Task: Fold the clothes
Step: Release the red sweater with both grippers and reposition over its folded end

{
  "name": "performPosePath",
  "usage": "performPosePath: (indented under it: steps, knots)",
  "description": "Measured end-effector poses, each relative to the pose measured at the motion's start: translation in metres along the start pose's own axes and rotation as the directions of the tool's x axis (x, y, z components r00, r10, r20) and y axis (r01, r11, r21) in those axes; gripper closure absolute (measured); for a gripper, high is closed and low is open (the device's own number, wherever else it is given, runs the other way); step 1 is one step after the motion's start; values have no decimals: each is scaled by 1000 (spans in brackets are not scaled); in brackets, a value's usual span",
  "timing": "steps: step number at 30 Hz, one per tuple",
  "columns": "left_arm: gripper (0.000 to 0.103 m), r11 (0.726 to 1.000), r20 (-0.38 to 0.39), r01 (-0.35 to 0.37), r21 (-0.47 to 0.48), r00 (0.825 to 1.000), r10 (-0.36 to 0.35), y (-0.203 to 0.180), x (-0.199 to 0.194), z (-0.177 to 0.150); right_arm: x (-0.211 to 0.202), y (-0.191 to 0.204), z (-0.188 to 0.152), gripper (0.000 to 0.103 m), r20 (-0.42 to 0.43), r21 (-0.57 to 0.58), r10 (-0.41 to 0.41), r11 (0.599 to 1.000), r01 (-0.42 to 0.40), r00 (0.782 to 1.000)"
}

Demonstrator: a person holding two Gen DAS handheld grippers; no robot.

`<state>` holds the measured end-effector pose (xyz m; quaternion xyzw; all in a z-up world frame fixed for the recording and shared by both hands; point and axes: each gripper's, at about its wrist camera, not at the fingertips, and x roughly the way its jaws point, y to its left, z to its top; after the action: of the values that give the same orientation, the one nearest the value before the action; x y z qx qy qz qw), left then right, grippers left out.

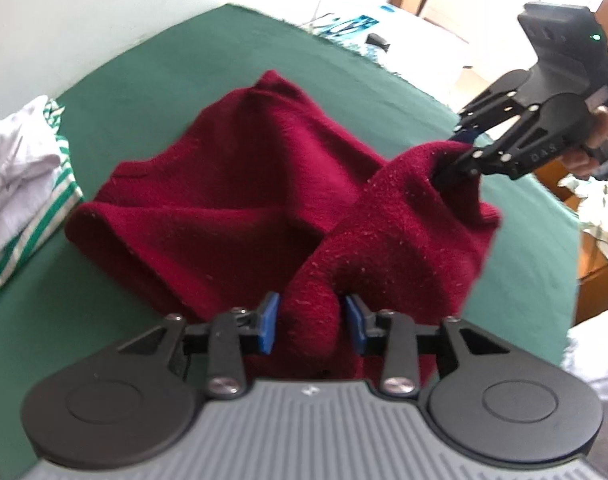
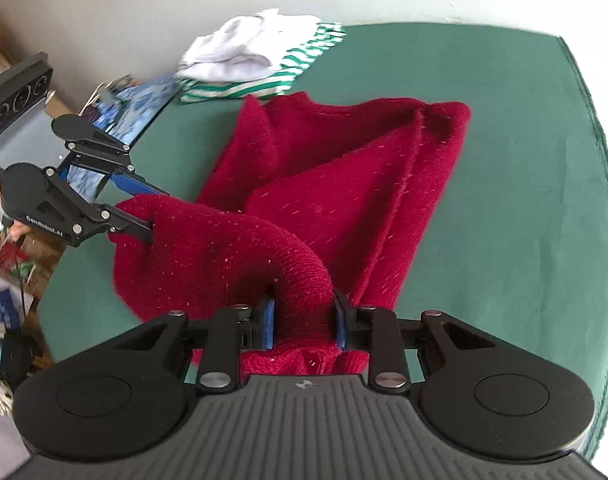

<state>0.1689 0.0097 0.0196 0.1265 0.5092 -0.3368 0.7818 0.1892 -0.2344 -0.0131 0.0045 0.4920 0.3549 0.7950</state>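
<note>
A dark red knit sweater (image 1: 240,184) lies partly folded on the green table (image 1: 152,68). One thick edge of it is lifted off the cloth and stretched between both grippers. My left gripper (image 1: 312,324) is shut on a bunch of that edge, and its blue pads (image 1: 270,324) flank the fabric. The right gripper (image 1: 459,156) comes in from the upper right of the left wrist view, its tips buried in the other end. In the right wrist view the right gripper (image 2: 304,322) is shut on the sweater (image 2: 343,184), and the left gripper (image 2: 152,212) grips it at the left.
A pile of white and green-striped clothes (image 2: 256,56) sits at the table's far corner, beside the sweater; it also shows as a pile (image 1: 24,168) in the left wrist view. Beyond the table (image 2: 523,200) lies clutter (image 2: 8,280). A hand (image 1: 595,148) holds the right gripper.
</note>
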Motion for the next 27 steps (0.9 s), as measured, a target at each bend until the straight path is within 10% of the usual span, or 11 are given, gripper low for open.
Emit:
performPosePath:
  steps: [7, 15, 17, 20, 22, 27]
  knots:
    - [45, 992, 44, -17, -121, 999, 23, 35, 16, -12, 24, -38, 15, 42, 131, 47, -76, 996, 70, 988]
    - [43, 975, 143, 17, -221, 990, 15, 39, 9, -34, -40, -21, -15, 48, 396, 122, -140, 988, 99, 908]
    - [43, 971, 165, 22, -239, 986, 18, 37, 9, -38, -44, -8, -26, 51, 370, 85, -62, 996, 33, 927]
    - [42, 971, 181, -3, -239, 982, 48, 34, 11, -42, -20, 4, -40, 53, 286, 90, -178, 983, 158, 941]
    - [37, 965, 183, -50, -256, 978, 99, 35, 13, -43, 2, -4, -41, 81, 259, 117, -195, 979, 169, 946]
    - [35, 947, 217, -143, -286, 953, 210, 31, 5, -41, 28, -28, -35, 63, 280, 224, -205, 964, 144, 938]
